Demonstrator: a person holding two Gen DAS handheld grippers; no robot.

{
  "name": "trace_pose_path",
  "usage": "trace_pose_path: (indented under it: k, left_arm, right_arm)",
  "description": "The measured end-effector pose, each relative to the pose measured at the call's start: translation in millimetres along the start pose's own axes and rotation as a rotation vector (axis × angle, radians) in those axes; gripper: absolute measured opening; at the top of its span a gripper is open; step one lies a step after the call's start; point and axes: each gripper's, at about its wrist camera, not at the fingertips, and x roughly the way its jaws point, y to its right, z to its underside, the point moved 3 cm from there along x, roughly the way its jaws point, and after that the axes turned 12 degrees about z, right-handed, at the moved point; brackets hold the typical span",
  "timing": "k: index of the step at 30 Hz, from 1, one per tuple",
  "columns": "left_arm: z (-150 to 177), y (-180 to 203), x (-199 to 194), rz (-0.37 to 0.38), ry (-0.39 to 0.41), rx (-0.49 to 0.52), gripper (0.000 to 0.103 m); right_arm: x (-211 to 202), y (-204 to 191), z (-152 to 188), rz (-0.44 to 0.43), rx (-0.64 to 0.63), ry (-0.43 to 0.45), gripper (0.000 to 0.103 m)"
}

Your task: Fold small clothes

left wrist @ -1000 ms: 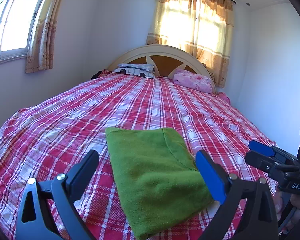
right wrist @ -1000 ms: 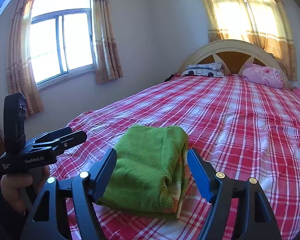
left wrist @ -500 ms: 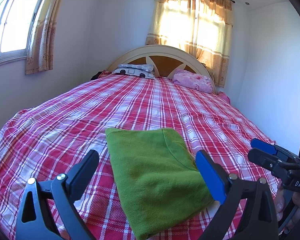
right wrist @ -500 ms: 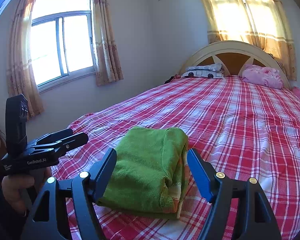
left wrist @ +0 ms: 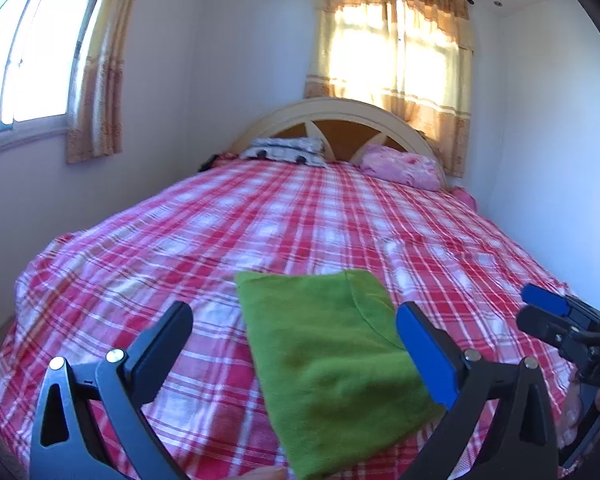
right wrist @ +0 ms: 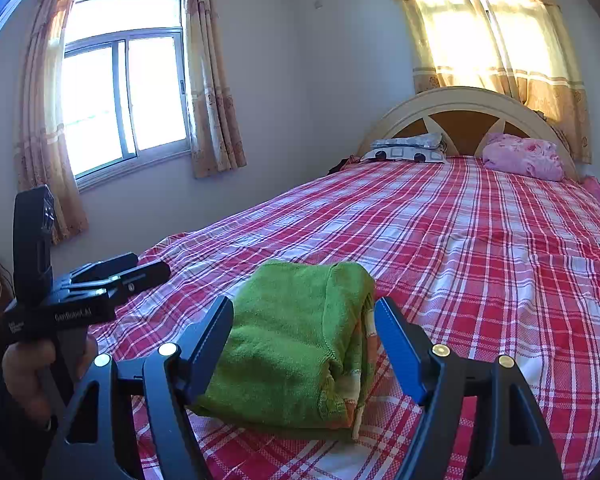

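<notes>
Garment (left wrist: 332,364) of green fleece lies folded on the red plaid bedspread (left wrist: 260,232), between and below the wide-spread fingers of left gripper (left wrist: 294,344) and right gripper (right wrist: 304,344); neither holds it.

The folded garment (left wrist: 332,364) lies on the bedspread (left wrist: 284,216) near the foot of the bed, between the spread fingers of the left gripper (left wrist: 296,344) in its own view and of the right gripper (right wrist: 304,344) in the other. The two grippers sit on opposite sides of it, left and right. Far behind it, two pillows (right wrist: 410,148) (right wrist: 524,156) rest side by side against the headboard (right wrist: 460,112), with a curtained window (right wrist: 496,28) behind that and another window (right wrist: 124,96) on the wall to the left.
</notes>
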Motion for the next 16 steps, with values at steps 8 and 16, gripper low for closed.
trace_pose_path:
  k: [8, 16]
  left_arm:
    - [-3, -14, -1, -0.047, 0.010, -0.010, 0.103]
    - [3, -7, 2, -0.025, 0.015, 0.026, 0.103]
  right_arm:
    - [-5, -9, -2, -0.018, -0.023, 0.027, 0.074]
    - [0, -10, 1, -0.016, -0.029, 0.007, 0.074]
